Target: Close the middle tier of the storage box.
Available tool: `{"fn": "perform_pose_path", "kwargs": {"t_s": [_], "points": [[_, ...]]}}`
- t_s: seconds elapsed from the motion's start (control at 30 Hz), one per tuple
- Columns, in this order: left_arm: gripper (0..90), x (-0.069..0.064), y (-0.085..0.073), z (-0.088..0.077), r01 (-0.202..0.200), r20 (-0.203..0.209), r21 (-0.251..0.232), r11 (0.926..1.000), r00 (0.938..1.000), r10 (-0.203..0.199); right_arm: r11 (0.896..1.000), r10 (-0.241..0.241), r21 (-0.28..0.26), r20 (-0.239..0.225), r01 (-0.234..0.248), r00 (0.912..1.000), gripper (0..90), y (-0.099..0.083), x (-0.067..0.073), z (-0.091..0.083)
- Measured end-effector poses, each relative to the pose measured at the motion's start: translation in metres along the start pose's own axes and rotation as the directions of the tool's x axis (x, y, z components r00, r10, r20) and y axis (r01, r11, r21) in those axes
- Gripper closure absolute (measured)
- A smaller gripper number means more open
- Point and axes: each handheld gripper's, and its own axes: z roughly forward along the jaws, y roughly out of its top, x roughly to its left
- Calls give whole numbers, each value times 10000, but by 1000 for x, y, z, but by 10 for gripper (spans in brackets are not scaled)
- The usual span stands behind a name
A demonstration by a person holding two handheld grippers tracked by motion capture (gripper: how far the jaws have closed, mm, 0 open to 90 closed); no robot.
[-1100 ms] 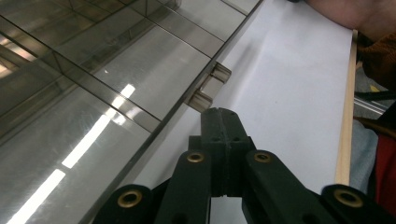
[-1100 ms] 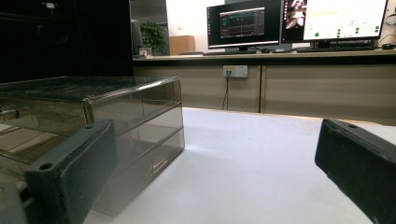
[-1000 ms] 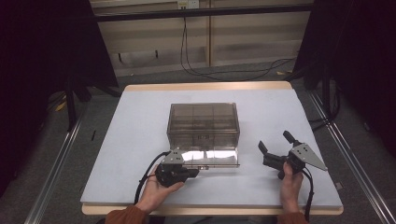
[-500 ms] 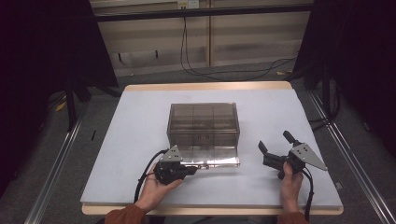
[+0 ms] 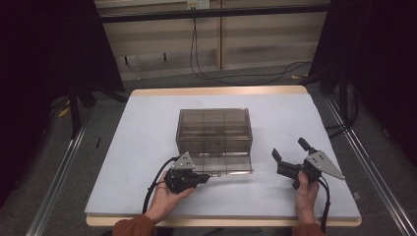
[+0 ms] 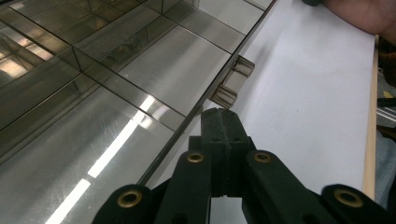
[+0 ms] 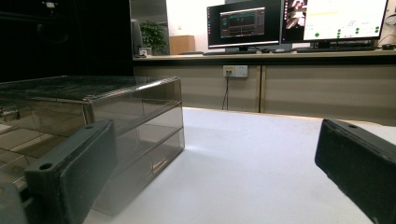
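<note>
Two grippers are sitting near the worktop's front edge: the left gripper point(image 5: 202, 175), fingers clenched empty, is touching the drawer point(image 5: 223, 163) pulled from the organiser point(image 5: 214, 129); the right gripper point(image 5: 290, 155) is waiting with its fingers released.

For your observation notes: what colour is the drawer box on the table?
Smoky, see-through brown-grey; the drawer box shows this best in the high view.

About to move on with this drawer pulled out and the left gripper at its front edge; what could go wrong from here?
The left gripper is shut beside the drawer handle, not on it, so a pull may slip off. The drawer is already far out of the box and could drop free. The right gripper is open and apart, so the box may slide.
</note>
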Motion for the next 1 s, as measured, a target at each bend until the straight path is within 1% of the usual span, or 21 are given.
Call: {"fn": "perform_pose_path", "kwargs": {"t_s": [0.07,0.13,0.17,0.2,0.23,0.33,0.43,0.67,0.7,0.73,0.87,0.9,0.97,1.0], "points": [[900,0,0,0,3,-35,-40,10000,10000,-3,10000,-7,-13,17,7,10000,0,0,0,0],[900,1,0,0,35,16,-141,9999,10000,-35,10000,-16,-26,-9,16,10000,0,0,0,0],[900,2,0,0,-23,-4,-114,9999,10000,23,10000,2,-27,-2,-2,10000,0,0,0,0],[900,2,0,0,35,-23,-137,9999,10000,-35,10000,3,5,2,-3,10000,0,0,0,0],[900,3,0,-1,-5,-62,-82,10000,10000,5,10000,-3,11,-23,3,10000,0,0,0,0],[900,3,0,0,84,-46,-123,9999,10000,-85,10000,3,12,-22,-3,10000,0,0,0,0],[900,4,1,0,98,-13,-245,9997,10000,-98,10000,1,12,1,-1,10000,0,0,0,0],[900,5,2,-1,134,-71,-298,9995,9999,-136,10000,4,7,-17,-4,10000,0,0,0,0],[900,6,2,-1,77,-93,-309,9995,9999,-80,10000,5,9,-17,-5,10000,0,0,0,0],[900,6,2,-1,159,-95,-339,9993,9998,-163,10000,-3,5,13,3,10000,0,0,0,0],[900,8,3,-1,133,-164,-357,9993,9998,-139,10000,2,10,-18,-2,10000,0,0,0,0],[900,9,3,-1,203,-138,-465,9987,9997,-209,10000,-4,-24,6,4,10000,0,0,0,0],[900,10,3,-2,245,-250,-480,9985,9994,-257,10000,2,11,-18,-2,10000,0,0,0,0],[900,10,3,-2,264,-231,-489,9985,9994,-275,10000,3,9,-14,-3,10000,0,0,0,0]]}}
